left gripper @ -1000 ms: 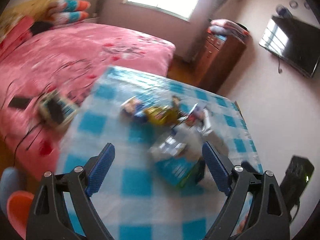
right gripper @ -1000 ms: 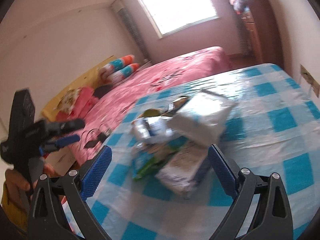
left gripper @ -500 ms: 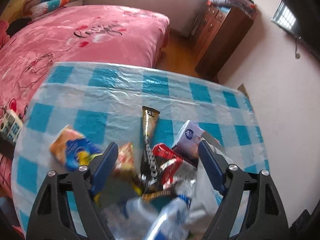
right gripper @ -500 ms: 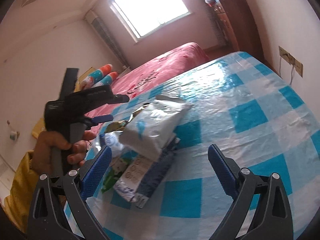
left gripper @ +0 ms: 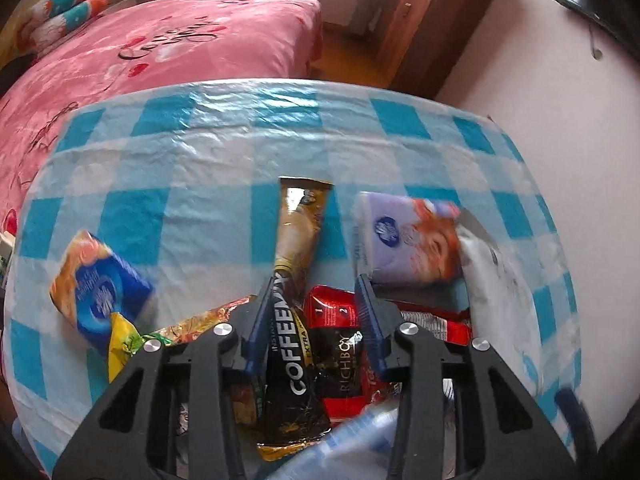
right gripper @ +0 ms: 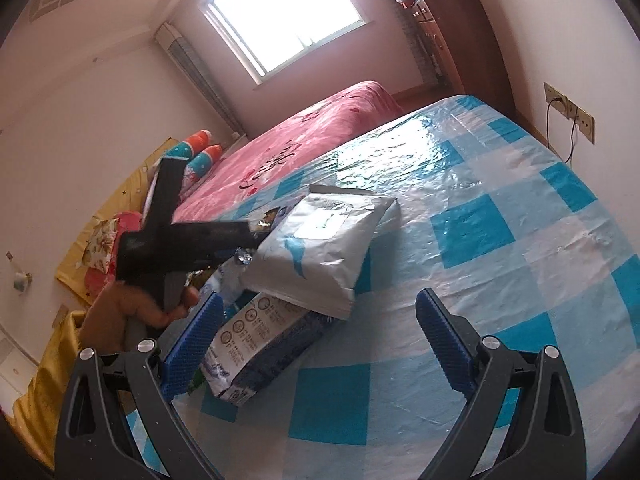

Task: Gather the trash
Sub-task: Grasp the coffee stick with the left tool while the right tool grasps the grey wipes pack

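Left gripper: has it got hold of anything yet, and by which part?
The left gripper, jaws just closing, straddles the black-and-gold coffee sachet at its middle; whether the pads already pinch it cannot be told.

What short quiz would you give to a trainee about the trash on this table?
1. True or false: the white pouch lies on top of the blue-and-white packet.
2. Which item bears the word COFFEEMIX? A: the black-and-gold sachet. B: the white pouch. C: the blue-and-white packet.
3. Fill in: the tablecloth is checked in blue and ____.
Key: 1 true; 2 A; 3 white.
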`<action>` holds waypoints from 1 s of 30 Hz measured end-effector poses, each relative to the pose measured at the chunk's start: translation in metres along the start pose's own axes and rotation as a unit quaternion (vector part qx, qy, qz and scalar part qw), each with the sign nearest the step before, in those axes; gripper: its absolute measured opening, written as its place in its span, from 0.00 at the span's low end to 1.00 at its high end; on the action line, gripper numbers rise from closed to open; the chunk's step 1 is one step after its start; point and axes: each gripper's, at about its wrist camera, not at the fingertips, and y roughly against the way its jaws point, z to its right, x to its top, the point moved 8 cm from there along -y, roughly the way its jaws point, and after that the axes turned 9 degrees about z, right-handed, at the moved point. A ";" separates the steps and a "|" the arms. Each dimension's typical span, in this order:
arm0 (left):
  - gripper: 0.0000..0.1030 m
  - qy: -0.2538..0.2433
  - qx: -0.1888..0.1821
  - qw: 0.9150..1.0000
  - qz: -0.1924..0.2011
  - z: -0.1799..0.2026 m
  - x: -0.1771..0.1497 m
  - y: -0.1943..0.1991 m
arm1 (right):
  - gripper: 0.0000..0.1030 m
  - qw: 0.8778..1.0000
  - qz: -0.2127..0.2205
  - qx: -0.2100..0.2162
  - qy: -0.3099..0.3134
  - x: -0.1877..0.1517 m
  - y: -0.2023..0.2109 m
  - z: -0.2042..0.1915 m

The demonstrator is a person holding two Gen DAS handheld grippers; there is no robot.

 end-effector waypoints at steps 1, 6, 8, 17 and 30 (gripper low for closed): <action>0.40 -0.007 -0.003 1.000 0.000 0.003 -0.004 0.002 | 0.93 1.000 -0.001 -0.002 0.001 0.001 -0.001 0.001; 0.40 -0.044 -0.025 0.999 -0.007 0.029 -0.039 0.021 | 0.93 1.000 0.000 -0.025 0.011 0.005 -0.002 0.011; 0.40 -0.052 -0.034 0.998 -0.008 0.037 -0.054 0.031 | 0.93 0.999 -0.003 -0.041 0.020 0.005 -0.004 0.018; 0.33 -0.046 -0.044 0.998 -0.002 0.040 -0.069 0.043 | 0.93 0.993 -0.032 -0.092 0.069 0.005 -0.018 0.034; 0.15 -0.039 -0.025 0.999 -0.003 0.036 -0.055 0.030 | 0.93 0.968 -0.106 -0.106 0.201 0.005 -0.048 0.026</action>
